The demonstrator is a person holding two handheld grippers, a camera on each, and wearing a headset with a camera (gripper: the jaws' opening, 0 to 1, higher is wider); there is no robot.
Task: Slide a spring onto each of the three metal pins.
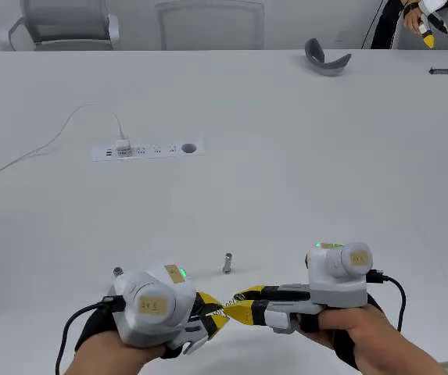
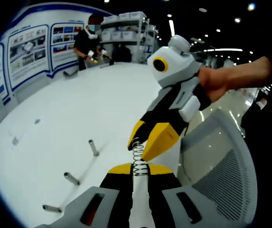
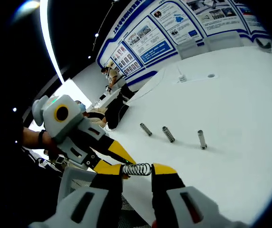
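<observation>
A small steel spring (image 1: pixel 225 303) hangs just above the table's near edge between the two grippers' yellow tips. My left gripper (image 1: pixel 217 311) is shut on one end of the spring (image 2: pixel 138 159). My right gripper (image 1: pixel 236 300) holds the same spring (image 3: pixel 136 169) crosswise between its jaws. Beyond them three metal pins stand on the white table. Two pins (image 3: pixel 145 129) (image 3: pixel 168 134) carry coils, while the third pin (image 3: pixel 201 139) is bare. The bare pin (image 1: pixel 227 263) stands just behind the spring; another pin (image 1: pixel 117 272) peeks out behind the left gripper.
A white power strip (image 1: pixel 147 148) with a plug and cable lies mid-table. At the far side rests a grey curved piece (image 1: pixel 325 58), with chairs (image 1: pixel 66 22) behind. Another person's grippers (image 1: pixel 427 19) are at the top right. A mesh chair (image 2: pixel 221 166) is beside the table edge.
</observation>
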